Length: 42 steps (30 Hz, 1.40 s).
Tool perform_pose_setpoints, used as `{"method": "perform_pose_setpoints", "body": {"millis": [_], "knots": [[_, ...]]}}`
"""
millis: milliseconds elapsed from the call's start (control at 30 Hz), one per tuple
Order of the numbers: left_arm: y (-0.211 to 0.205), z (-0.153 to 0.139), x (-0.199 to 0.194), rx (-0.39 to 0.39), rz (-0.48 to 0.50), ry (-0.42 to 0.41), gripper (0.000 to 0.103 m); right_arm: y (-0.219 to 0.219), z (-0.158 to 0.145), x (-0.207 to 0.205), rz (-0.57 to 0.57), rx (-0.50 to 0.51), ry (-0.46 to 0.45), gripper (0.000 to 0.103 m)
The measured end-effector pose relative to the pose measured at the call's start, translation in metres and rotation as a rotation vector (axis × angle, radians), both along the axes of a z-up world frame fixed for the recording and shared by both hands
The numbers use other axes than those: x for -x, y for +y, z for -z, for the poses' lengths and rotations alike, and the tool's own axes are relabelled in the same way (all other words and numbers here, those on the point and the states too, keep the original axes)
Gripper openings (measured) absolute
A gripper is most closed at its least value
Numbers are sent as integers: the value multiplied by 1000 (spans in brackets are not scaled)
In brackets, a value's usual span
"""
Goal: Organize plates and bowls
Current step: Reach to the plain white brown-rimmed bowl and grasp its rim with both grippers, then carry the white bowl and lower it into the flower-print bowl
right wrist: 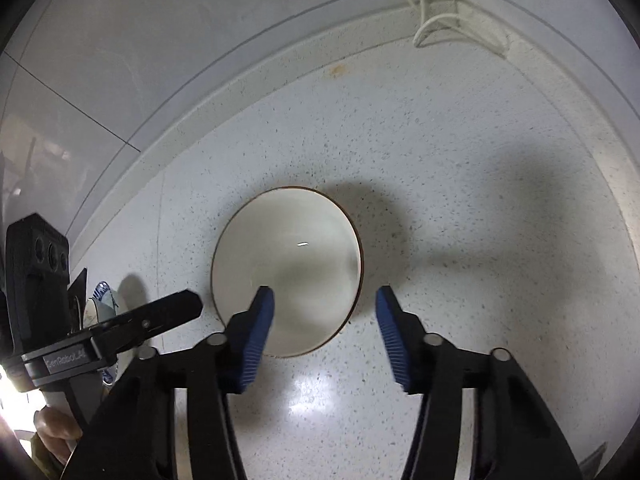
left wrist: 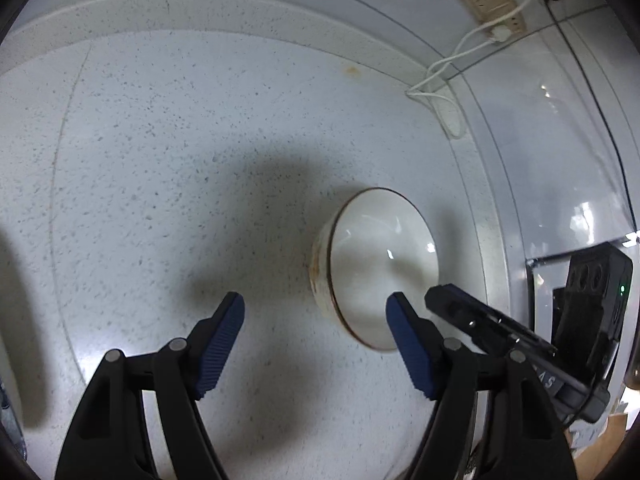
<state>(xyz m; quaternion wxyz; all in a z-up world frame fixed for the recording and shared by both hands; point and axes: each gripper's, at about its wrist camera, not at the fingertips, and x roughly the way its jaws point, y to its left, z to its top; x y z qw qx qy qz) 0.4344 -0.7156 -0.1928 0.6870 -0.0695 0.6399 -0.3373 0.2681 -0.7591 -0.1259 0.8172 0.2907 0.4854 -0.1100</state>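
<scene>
White ceramic with a brown rim, the bowl [right wrist: 287, 270] sits alone on the speckled counter [right wrist: 460, 200], just ahead of the right gripper [right wrist: 324, 300], whose jaws are parted and empty. One pad should drop inside the near rim, one outside. The left gripper [left wrist: 316, 308], released too, hangs left of it. White cables [right wrist: 440, 24] lie well clear, far right.

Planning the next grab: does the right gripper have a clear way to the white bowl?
Probably yes. The right gripper hangs open just above the bowl, its left pad over the near rim, with only bare counter around it.
</scene>
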Motion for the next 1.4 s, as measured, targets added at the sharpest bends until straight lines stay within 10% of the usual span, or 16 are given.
{"method": "perform_pose_setpoints", "body": {"millis": [200, 467, 1033, 1400], "knots": [[-21, 26, -5, -29, 10, 53, 36, -6, 15, -8, 8, -12, 35, 22], [-28, 37, -6, -1, -12, 100, 18, -7, 25, -20, -2, -5, 80, 18], [35, 24, 46, -10, -85, 147, 17, 49, 21, 13, -67, -6, 117, 12], [150, -35, 81, 51, -177, 127, 17, 156, -28, 28, -134, 18, 88, 12]]}}
